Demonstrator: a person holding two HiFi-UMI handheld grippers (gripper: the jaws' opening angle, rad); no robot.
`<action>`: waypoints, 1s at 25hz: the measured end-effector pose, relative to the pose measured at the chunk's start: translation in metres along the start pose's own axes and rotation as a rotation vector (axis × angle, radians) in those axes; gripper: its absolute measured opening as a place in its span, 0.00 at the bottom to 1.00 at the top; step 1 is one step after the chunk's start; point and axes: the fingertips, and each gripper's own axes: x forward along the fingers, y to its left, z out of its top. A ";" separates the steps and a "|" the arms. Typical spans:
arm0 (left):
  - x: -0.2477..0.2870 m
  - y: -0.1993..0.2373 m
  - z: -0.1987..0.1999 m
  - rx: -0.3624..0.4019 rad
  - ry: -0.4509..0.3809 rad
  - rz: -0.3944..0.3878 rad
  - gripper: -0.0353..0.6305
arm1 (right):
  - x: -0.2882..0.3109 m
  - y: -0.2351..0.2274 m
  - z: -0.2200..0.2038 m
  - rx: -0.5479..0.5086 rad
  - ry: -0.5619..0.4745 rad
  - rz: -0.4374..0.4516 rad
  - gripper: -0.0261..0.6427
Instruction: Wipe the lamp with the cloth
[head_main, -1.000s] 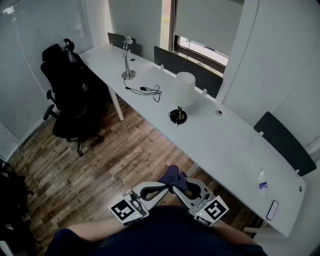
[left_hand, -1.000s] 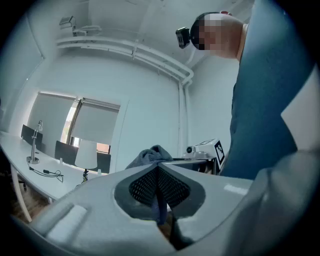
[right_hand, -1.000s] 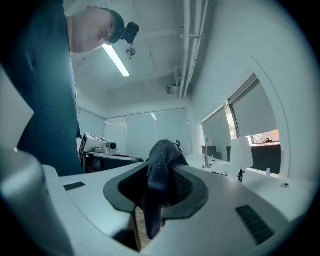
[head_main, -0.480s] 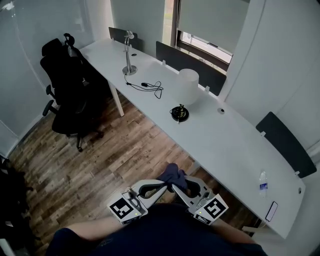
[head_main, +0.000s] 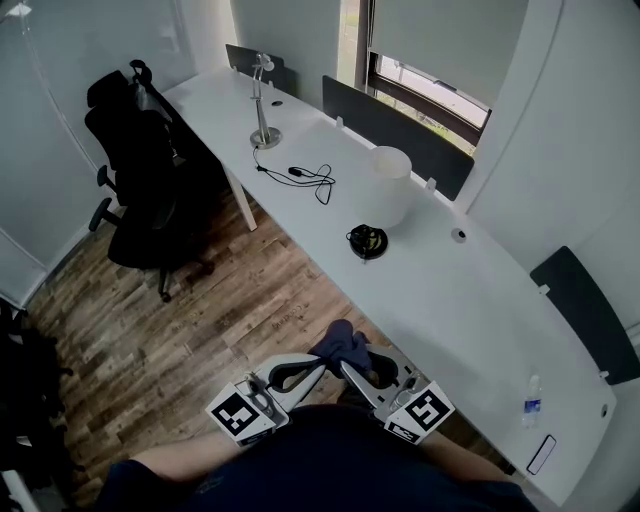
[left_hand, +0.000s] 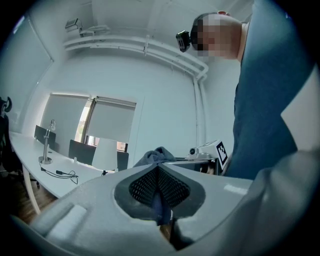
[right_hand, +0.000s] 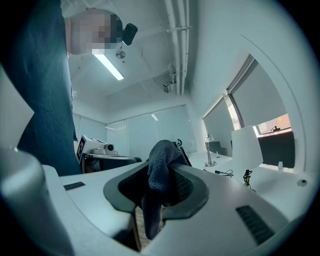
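Blue-grey cloth (head_main: 340, 345) is bunched up at bottom centre of the head view, pinched from both sides. The left gripper (head_main: 318, 366) and the right gripper (head_main: 352, 368) meet tip to tip on it, low in the frame, close to the person's body and over the wood floor (head_main: 200, 330).

In the left gripper view the jaws are clamped together with just a thin strip of the cloth squeezed between the pads. The right gripper view shows its jaws closed on a much fatter bunch that sticks up above them.

Both grippers angle inward toward each other. Their marker cubes (head_main: 238, 413) sit nearest the person, and the arms (head_main: 165, 460) are tucked in along the bottom edge.

Only print I can spot is the black-and-white square patterns on those cubes. There's also a blue label on the little bottle (head_main: 530, 406) at the lower right of the desk, way too small to read.

The lamp (head_main: 388, 186), a white drum shade over a dark round base, stands on the long white desk (head_main: 450, 300) a bit right of centre, well apart from the cloth. A thin silver desk lamp (head_main: 264, 100) stands toward the upper left with a black cable (head_main: 305, 178) lying by it. A black office chair (head_main: 140, 170) sits at the left.
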 end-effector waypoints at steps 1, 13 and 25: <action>0.012 0.011 0.002 0.002 0.003 0.009 0.06 | 0.004 -0.017 0.004 0.003 -0.005 0.005 0.18; 0.163 0.116 0.052 0.026 -0.026 0.093 0.06 | 0.021 -0.208 0.040 0.003 -0.034 0.011 0.18; 0.219 0.155 0.053 0.017 -0.014 0.120 0.06 | 0.045 -0.325 0.072 -0.028 -0.084 -0.060 0.18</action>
